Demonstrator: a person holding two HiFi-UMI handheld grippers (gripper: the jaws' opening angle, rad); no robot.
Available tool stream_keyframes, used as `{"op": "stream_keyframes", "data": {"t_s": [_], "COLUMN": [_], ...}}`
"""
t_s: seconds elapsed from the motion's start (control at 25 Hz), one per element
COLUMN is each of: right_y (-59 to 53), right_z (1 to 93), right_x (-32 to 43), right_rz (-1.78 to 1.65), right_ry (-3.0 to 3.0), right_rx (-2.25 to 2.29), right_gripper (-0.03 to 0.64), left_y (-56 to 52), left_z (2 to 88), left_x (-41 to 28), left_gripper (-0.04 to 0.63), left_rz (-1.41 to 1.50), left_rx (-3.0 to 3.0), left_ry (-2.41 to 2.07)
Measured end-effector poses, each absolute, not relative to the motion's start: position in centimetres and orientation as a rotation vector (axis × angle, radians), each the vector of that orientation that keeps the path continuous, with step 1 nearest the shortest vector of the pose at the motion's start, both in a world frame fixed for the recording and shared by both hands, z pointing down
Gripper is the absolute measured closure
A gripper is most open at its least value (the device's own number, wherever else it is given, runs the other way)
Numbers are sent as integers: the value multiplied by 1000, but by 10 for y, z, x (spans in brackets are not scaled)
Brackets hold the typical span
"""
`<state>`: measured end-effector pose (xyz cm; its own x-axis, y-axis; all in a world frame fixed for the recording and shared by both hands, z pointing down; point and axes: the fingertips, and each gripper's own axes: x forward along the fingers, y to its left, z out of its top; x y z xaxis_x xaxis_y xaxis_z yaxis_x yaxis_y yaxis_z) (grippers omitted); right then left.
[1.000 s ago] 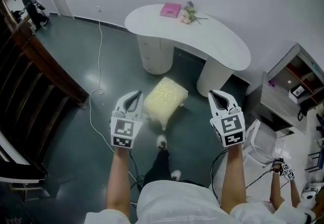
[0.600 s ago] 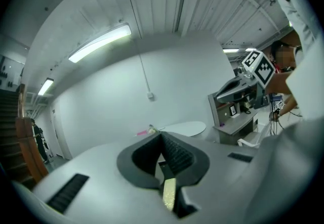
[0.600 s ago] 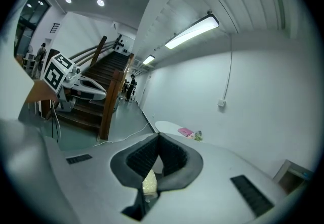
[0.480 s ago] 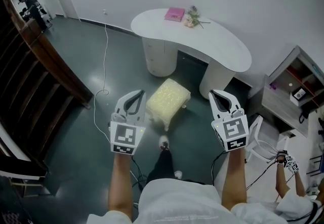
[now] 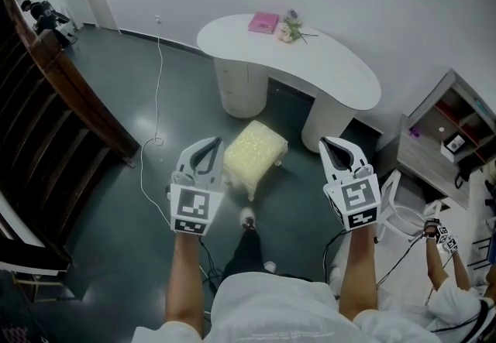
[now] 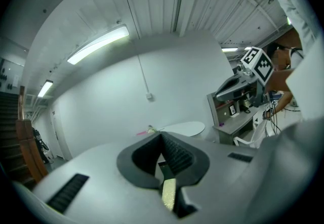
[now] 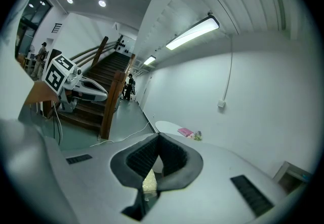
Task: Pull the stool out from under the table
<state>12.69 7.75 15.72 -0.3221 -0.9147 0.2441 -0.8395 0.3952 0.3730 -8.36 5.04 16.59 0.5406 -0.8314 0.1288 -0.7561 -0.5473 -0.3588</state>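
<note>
The stool [image 5: 254, 148], white-legged with a pale yellow fluffy cushion, stands on the dark floor in front of the white curved table [image 5: 341, 70], clear of its top. My left gripper [image 5: 208, 145] hovers just left of the stool, shut and holding nothing. My right gripper [image 5: 332, 143] hangs to the stool's right, also shut and holding nothing. In the left gripper view the gripper [image 6: 162, 135] has its jaws together, with a strip of the cushion [image 6: 168, 193] below them. The right gripper view shows that gripper [image 7: 159, 136] shut too, over a patch of cushion [image 7: 149, 180].
A pink book [image 5: 263, 22] and a small flower bunch [image 5: 292, 27] lie on the table. A wooden stair rail [image 5: 74, 97] runs along the left, a white cable [image 5: 153, 94] trails on the floor. At right are a grey shelf unit [image 5: 438, 144], a white chair [image 5: 397, 214] and another person's arm [image 5: 438, 260].
The head view has shifted slightly. Both grippers stay shut in nearly the same place, and the stool has not visibly moved.
</note>
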Motion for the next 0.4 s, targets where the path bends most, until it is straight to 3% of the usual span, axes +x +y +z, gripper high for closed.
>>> {"op": "stream_keyframes", "data": {"t_s": [0.4], "right_y": [78], "right_z": [164], "right_x": [126], "right_rz": [-235], "right_ry": [-2243], "right_rx": [1495], "right_gripper": [604], "left_y": [52], "left_z": [172], "left_x": [-85], "left_gripper": [575], "left_rz": [-428], "left_rx": [-2515], "left_ry": [1341]}}
